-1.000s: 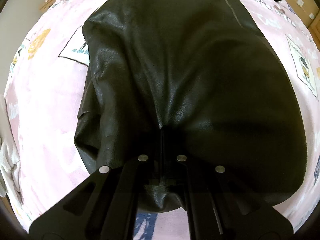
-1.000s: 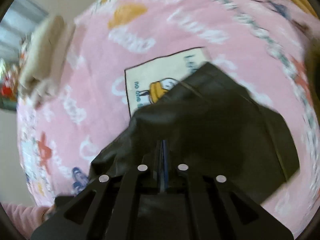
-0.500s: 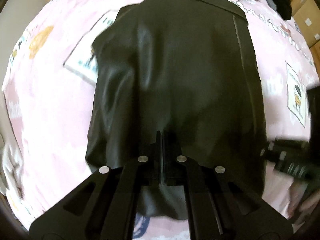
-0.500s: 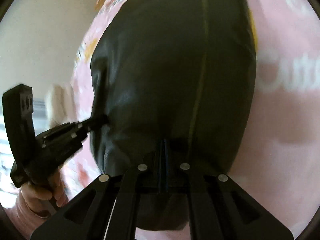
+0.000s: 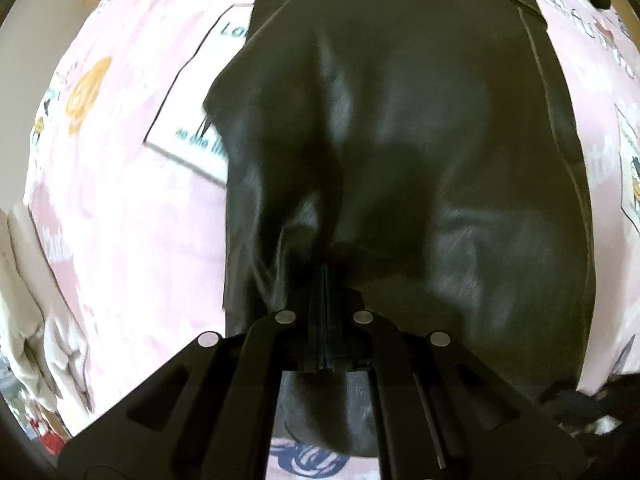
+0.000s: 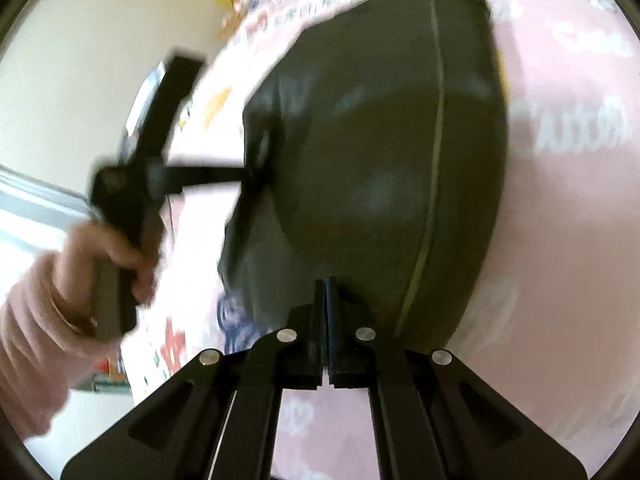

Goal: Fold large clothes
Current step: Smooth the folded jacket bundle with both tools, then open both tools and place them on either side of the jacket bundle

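A black leather garment [image 5: 400,152] lies spread across a pink cartoon-print bedspread [image 5: 120,220], its near edge lifted off the cover at two places by hand-held grippers. No box, basket or other holder with anything in it shows near the garment.

The left gripper [image 5: 325,276] has its jaws pressed together on a pinch of the garment's near edge, the leather puckering into folds around the fingertips. Seen from the right wrist camera, that same left gripper [image 6: 256,168] bites the garment's side, held by a hand [image 6: 100,264] in a pink sleeve [image 6: 28,340] with a thin bracelet at the wrist.

The right gripper [image 6: 326,286] is likewise clamped with no gap between its fingers, gripping the garment's [image 6: 380,140] near hem beside a pale seam line [image 6: 436,152] that runs the length of the leather.

Motion blur smears the hand, the bedspread's [image 6: 560,240] prints and the garment's surface. A white printed panel [image 5: 192,120] on the bedspread is partly covered by the garment's left edge, its lettering cut off. Whether the garment is a jacket or a skirt cannot be told. Pale cloth [image 5: 28,288] left of the garment is too blurred to identify.
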A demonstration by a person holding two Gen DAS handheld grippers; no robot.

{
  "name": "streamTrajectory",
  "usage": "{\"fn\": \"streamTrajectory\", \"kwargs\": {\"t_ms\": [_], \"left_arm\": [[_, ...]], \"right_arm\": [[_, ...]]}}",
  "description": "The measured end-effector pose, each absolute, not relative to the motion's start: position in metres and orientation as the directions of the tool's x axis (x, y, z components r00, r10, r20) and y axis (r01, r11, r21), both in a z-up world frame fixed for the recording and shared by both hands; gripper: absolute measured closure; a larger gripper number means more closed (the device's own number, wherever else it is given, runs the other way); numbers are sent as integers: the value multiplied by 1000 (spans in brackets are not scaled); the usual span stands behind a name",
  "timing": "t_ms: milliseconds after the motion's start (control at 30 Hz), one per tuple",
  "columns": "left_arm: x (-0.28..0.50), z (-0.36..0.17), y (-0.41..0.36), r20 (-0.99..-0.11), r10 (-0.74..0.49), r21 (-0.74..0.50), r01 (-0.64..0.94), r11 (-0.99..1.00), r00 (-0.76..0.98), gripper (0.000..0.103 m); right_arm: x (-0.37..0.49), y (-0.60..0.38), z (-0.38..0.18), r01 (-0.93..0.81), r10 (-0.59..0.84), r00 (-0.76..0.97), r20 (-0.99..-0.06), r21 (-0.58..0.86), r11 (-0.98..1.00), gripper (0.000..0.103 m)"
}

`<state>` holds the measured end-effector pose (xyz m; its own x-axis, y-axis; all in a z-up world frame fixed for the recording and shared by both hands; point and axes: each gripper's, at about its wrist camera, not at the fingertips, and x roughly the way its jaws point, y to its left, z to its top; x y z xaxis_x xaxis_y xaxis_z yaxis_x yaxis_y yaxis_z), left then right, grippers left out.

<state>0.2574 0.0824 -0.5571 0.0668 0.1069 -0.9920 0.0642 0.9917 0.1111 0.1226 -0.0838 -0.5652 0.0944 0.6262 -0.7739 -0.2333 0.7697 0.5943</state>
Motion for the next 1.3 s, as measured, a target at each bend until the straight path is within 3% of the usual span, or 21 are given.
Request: {"fn": "streamTrajectory", "kwargs": {"t_ms": [167, 300, 500, 833, 967, 1100, 1200, 1300], "left_arm": [[252, -587, 86, -988, 146, 153, 135, 979, 58, 100], [258, -592, 89, -983, 168, 175, 113, 978, 70, 100], [245, -550, 109, -975, 177, 185, 43, 982, 137, 101], [238, -599, 128, -991, 126, 124, 41, 991, -41, 102], [232, -607, 124, -990, 141, 141, 51, 989, 13, 102], [221, -561, 131, -989, 86, 77, -71, 994, 124, 103], [226, -525, 119, -977, -8, -20, -56, 998, 212, 103], [253, -539, 102, -982, -57, -59, -7, 998, 181, 102]], "right_arm": [[112, -71, -612, -203, 550, 68, -833, 528, 825, 103], [108, -51, -611, -272, 495, 117, -861, 451, 850, 103], [104, -83, -604, -129, 574, 139, -807, 560, 819, 103], [98, -92, -612, -83, 557, 169, -813, 551, 830, 98], [86, -94, -613, -37, 549, 201, -811, 554, 832, 100], [87, -93, -612, -29, 536, 182, -825, 540, 841, 101], [95, -93, -619, -35, 528, 147, -836, 529, 848, 103], [98, -85, -621, -83, 501, 142, -854, 494, 866, 103]]}}
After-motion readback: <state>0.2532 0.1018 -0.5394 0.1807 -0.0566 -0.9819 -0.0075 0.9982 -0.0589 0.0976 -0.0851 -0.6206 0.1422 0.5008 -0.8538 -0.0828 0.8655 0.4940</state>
